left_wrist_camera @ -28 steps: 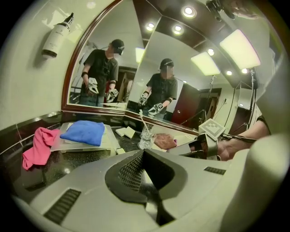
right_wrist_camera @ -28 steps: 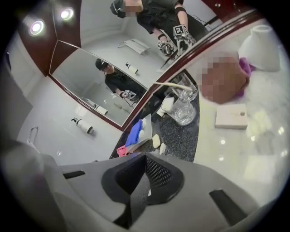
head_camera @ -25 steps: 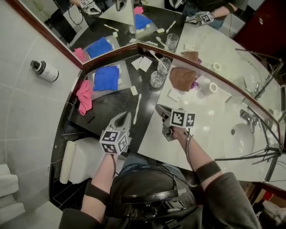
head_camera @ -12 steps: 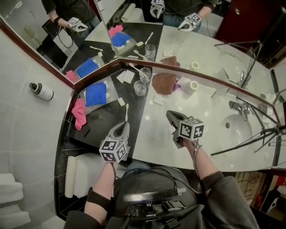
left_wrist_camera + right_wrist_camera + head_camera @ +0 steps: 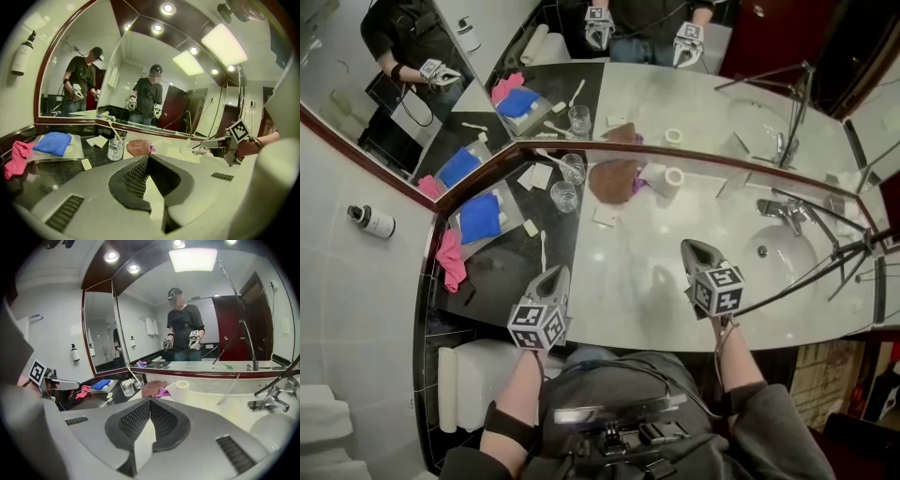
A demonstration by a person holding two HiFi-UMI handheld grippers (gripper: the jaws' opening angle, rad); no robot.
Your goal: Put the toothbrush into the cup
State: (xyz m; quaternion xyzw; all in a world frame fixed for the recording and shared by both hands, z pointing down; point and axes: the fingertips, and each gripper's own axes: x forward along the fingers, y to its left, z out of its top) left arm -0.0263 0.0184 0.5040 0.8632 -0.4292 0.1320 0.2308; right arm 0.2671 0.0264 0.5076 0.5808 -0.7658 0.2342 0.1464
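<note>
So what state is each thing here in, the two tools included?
Left hand-held gripper: shut, empty.
Right hand-held gripper: shut, empty.
Toothbrush: lying flat on the dark counter.
Near cup: upright, empty.
Far cup: upright, a white stick inside.
Paper roll: standing on end.

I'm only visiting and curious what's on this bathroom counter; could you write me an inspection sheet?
Surface: counter, black at left, white at right.
Job's things: toothbrush lies flat on the black part; nearer cup looks empty; farther cup already holds a second brush.
Clutter: blue cloth, pink cloth, brown cloth, paper roll.
Grippers: left gripper and right gripper both shut, holding nothing.
Cables: thin cable along the right forearm.
Surroundings: mirror, sink, tap, wall bottle.
</note>
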